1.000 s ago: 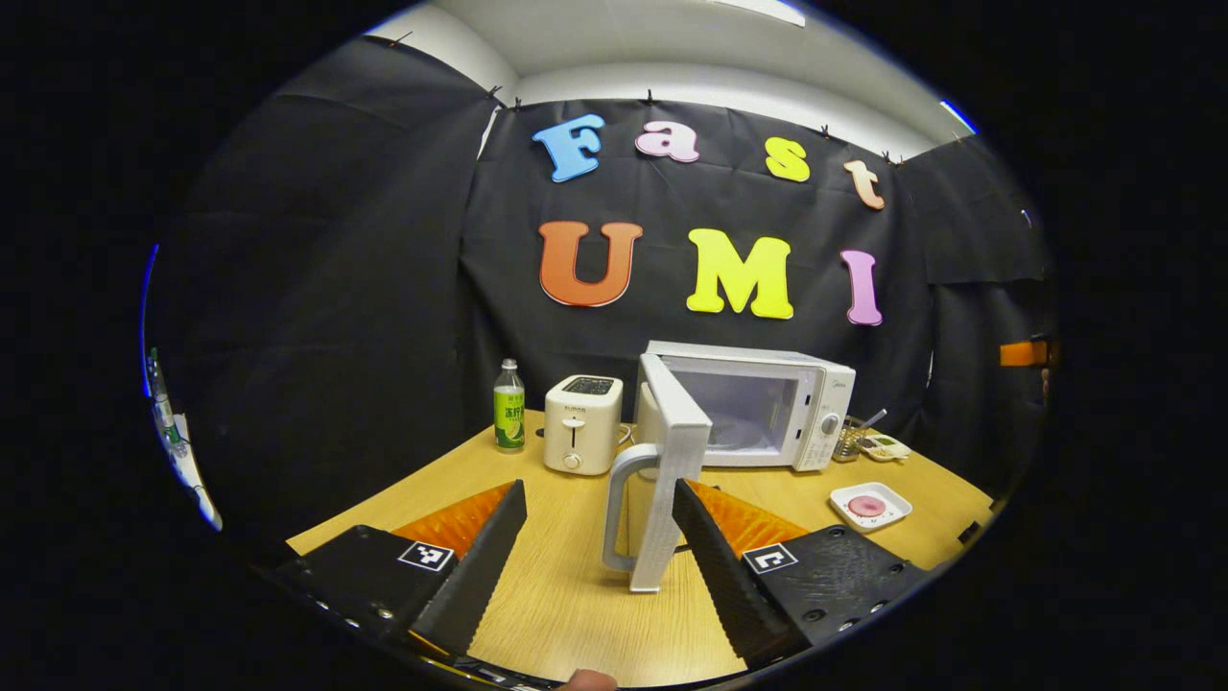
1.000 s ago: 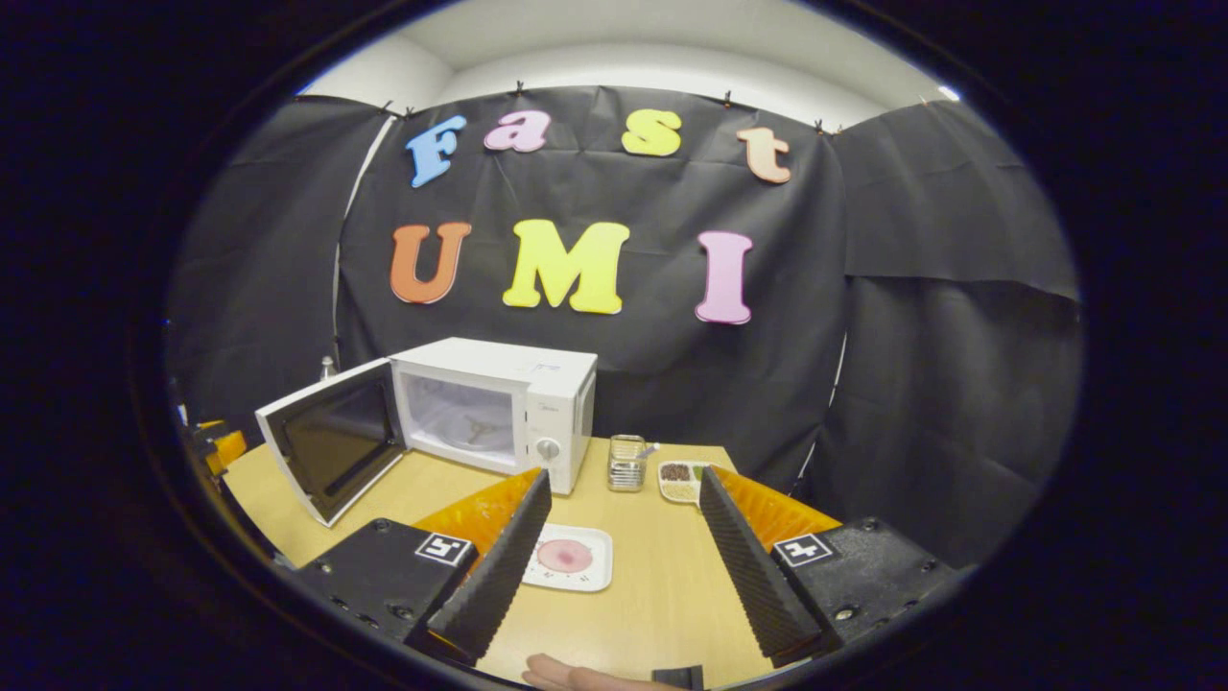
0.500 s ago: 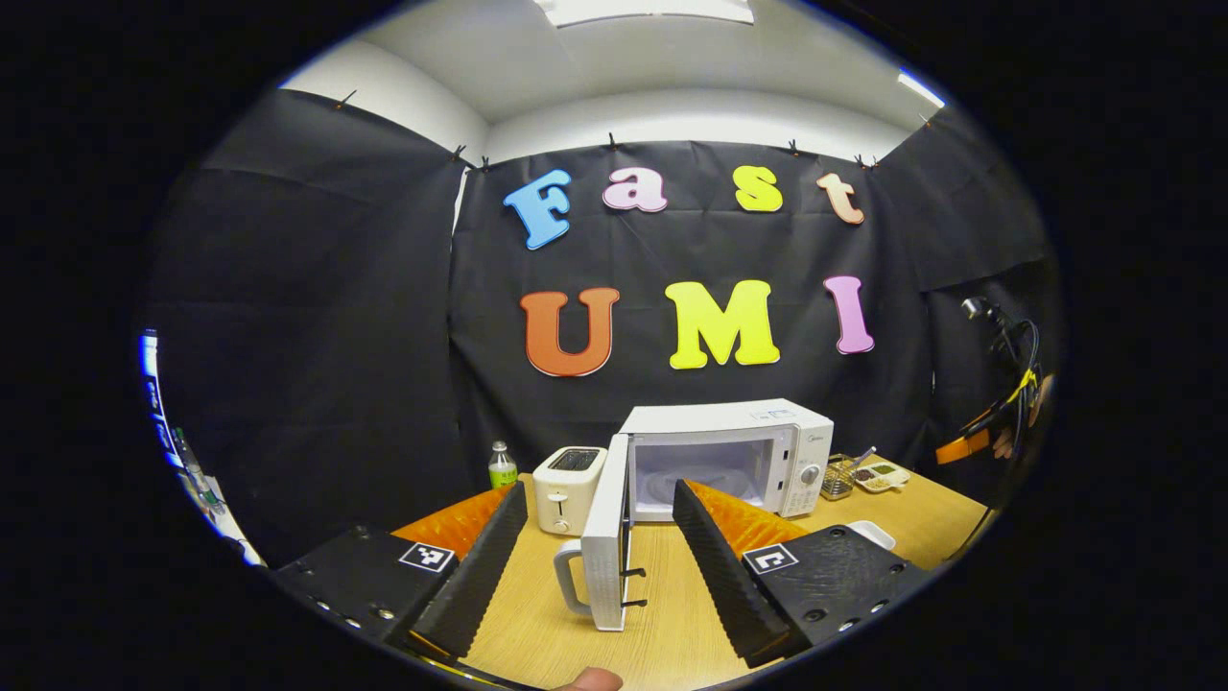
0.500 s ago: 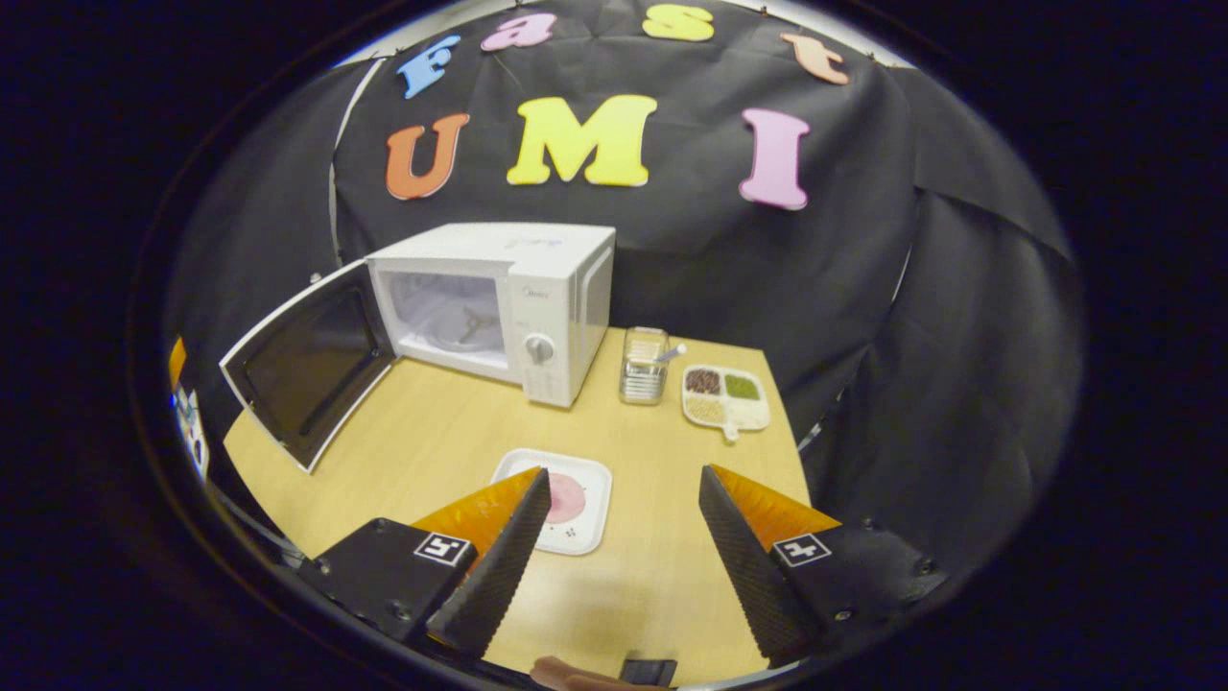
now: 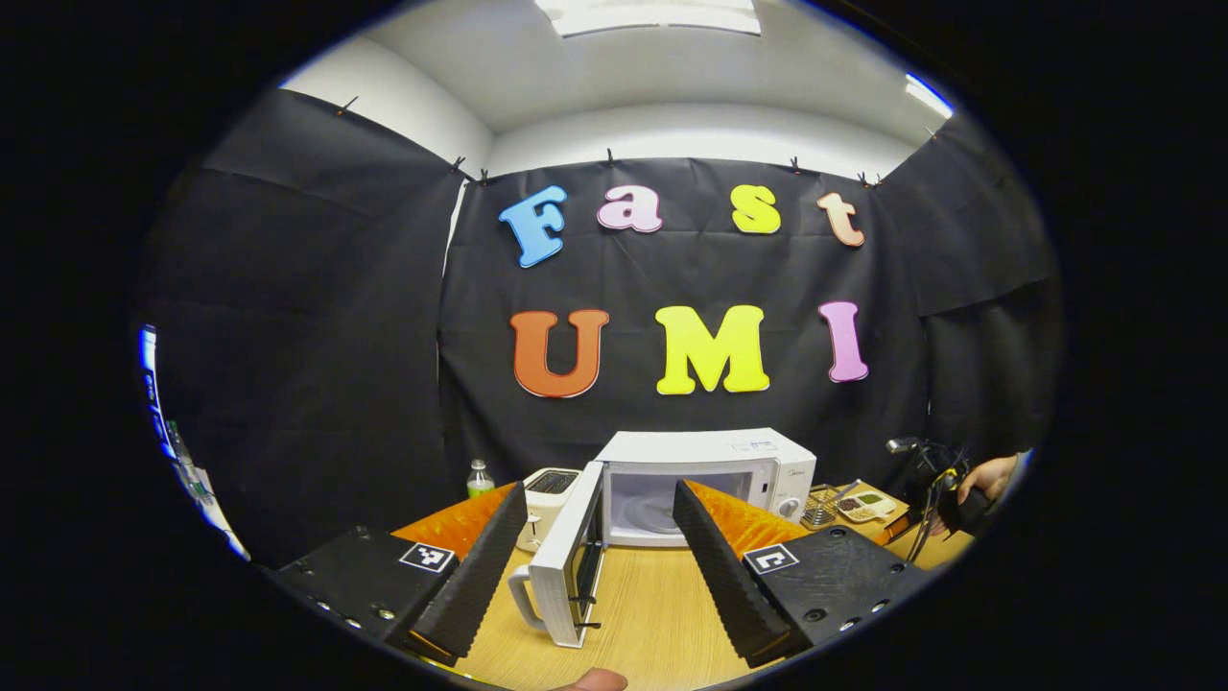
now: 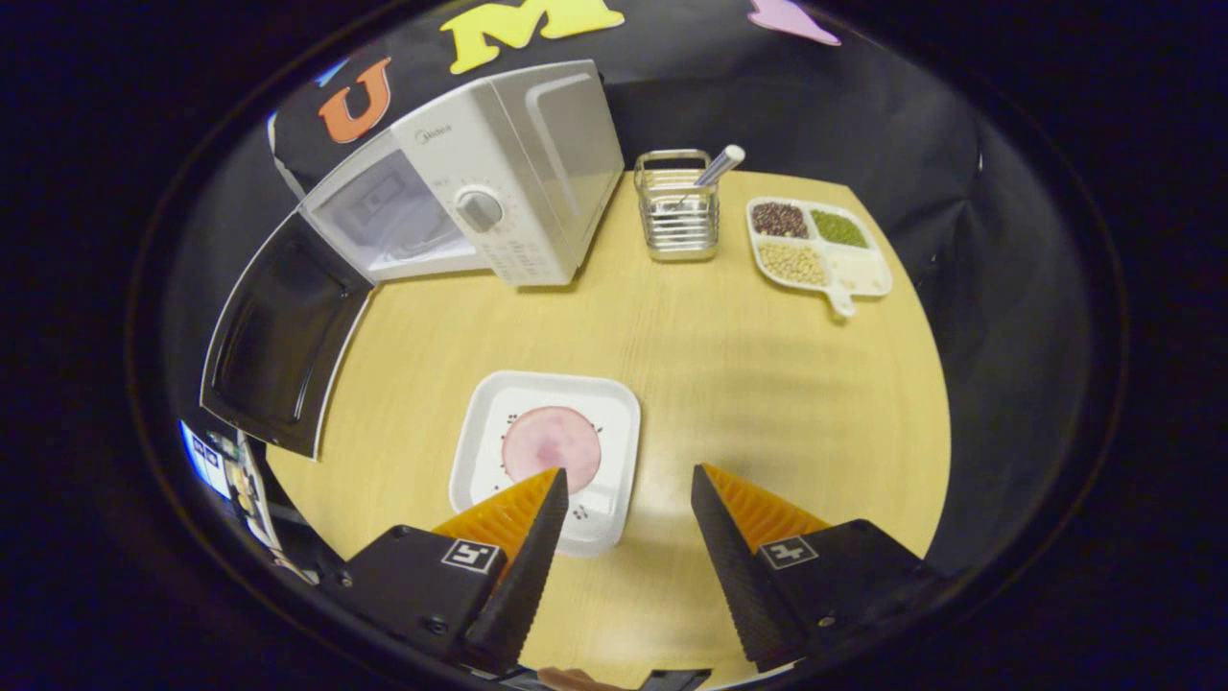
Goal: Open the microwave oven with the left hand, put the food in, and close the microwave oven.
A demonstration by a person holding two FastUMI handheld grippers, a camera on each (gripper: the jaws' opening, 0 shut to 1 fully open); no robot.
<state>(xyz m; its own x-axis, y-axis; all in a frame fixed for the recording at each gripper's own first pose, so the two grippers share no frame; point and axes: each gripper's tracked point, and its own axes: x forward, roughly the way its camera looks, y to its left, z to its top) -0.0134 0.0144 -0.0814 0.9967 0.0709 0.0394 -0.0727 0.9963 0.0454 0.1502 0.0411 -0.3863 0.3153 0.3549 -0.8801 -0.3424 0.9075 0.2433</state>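
- White and swung wide, the microwave door [image 6: 273, 355] stands open at the left of the microwave [image 6: 480, 182], its dark inner face turned toward the table; over the last second the left gripper [image 5: 600, 557] has backed away from the door handle [image 5: 523, 595], so I judge the opening step done.
- Its tongs are spread wide and hold nothing.
- Meanwhile the right gripper [image 6: 624, 537] has dropped and tipped down over the white plate [image 6: 614, 403], which was farther ahead of it a second ago.
- Its tongs gape wide, empty, the left finger [image 6: 532, 547] over the plate's near edge.
- Pink, round food [image 6: 551, 444] lies flat at the plate's middle, on the wooden table [image 6: 767, 384] well in front of the oven; being round, it has no long axis.
- At far right sit a wire basket [image 6: 678, 206] and a divided dish [image 6: 815, 245].
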